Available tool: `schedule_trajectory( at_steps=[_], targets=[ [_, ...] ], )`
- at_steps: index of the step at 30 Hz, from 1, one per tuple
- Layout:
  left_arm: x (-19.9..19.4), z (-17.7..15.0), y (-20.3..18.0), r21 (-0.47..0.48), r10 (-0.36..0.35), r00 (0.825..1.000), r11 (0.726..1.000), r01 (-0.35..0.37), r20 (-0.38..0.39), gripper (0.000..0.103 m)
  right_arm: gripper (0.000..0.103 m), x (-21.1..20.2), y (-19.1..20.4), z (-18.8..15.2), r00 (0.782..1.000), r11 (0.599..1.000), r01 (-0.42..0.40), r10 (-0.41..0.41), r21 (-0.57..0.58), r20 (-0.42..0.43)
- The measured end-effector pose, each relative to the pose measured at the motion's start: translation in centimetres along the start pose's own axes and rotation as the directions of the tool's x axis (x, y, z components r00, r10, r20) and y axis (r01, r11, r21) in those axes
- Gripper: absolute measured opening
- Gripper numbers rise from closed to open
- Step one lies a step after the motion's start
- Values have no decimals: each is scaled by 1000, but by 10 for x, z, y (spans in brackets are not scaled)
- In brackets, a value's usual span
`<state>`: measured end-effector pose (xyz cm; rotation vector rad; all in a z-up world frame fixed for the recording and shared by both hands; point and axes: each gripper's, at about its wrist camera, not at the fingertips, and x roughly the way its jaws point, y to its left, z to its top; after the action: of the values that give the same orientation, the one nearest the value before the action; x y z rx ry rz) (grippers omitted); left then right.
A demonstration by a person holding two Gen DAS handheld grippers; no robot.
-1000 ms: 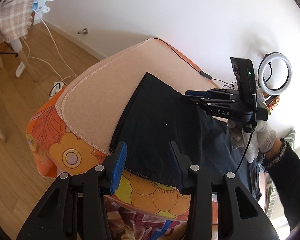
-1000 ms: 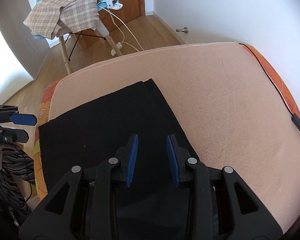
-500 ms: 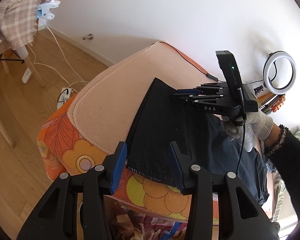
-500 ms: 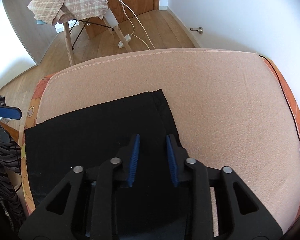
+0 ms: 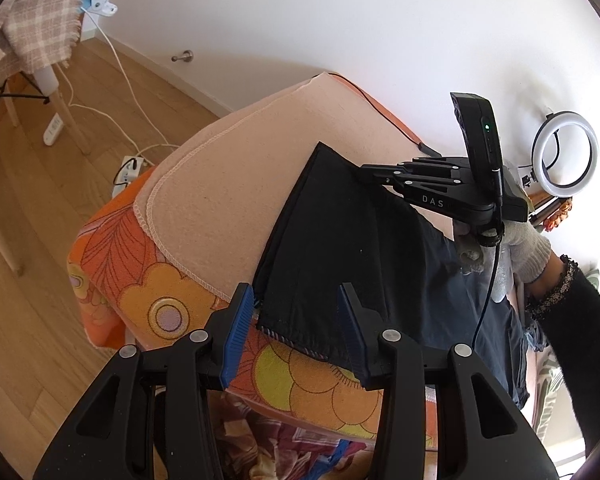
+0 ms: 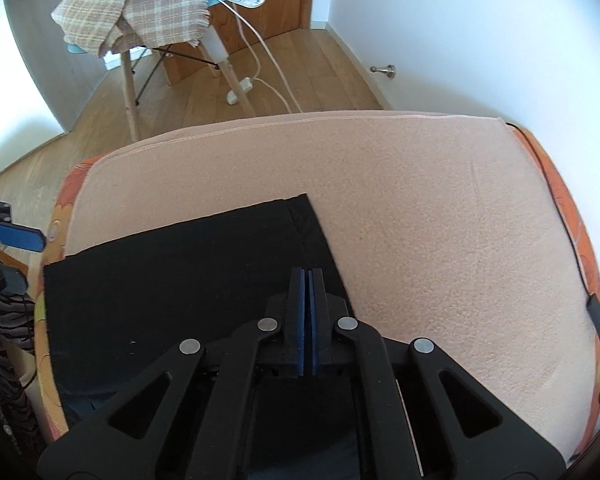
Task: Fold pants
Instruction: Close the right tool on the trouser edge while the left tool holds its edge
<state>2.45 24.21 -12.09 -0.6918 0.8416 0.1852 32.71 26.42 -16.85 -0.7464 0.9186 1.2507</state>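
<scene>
Meanwhile the right tool, pressed together, sits over the pants; left tool spread

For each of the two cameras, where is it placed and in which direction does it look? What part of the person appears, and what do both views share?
Left wrist: on the left gripper, jaws open, looking down over the hem of the dark pants at the bed's edge; shows the right gripper in a gloved hand and a dark sleeve.
Right wrist: on the right gripper, shut, looking down across the pants and the peach blanket; the left gripper's blue pad shows at the left edge.
Shared: pants, blanket, plaid cloth, door stop.
</scene>
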Motion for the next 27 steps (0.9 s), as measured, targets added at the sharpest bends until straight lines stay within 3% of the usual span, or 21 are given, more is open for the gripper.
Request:
schedule_trajectory(
  at_steps=[3,8,10,12,14,15,16,25,27],
  targets=[
    [2,-2,-3,15,5,1000,1000,-5,-2,42,6,2,-2,2,1000,1000,14,-14,0,-7],
    [1,-1,-6,26,0,1000,1000,0,3,42,18,9,-5,10,999,999,-36,36,-2,-8],
    [1,-1,-5,22,-1,1000,1000,1,4,42,35,14,-3,14,998,998,-60,60,-5,-18],
    [0,0,-4,15,-1,1000,1000,1,5,42,36,18,2,16,999,998,-51,50,-21,-14],
    [0,0,-3,12,2,1000,1000,-2,7,42,31,19,8,16,999,998,-49,49,-31,-4],
    [-1,1,-3,12,3,1000,1000,-3,8,42,22,18,11,16,999,998,-33,33,-48,0],
    [-1,1,-2,12,2,1000,1000,-2,8,42,6,17,15,15,1000,997,-15,15,-69,5],
    [-2,1,8,-22,-11,1000,1000,11,6,42,3,3,15,14,995,992,85,-81,-97,54],
    [0,1,10,-35,-22,1000,999,22,1,42,3,7,13,15,997,993,66,-62,-98,44]
  ],
)
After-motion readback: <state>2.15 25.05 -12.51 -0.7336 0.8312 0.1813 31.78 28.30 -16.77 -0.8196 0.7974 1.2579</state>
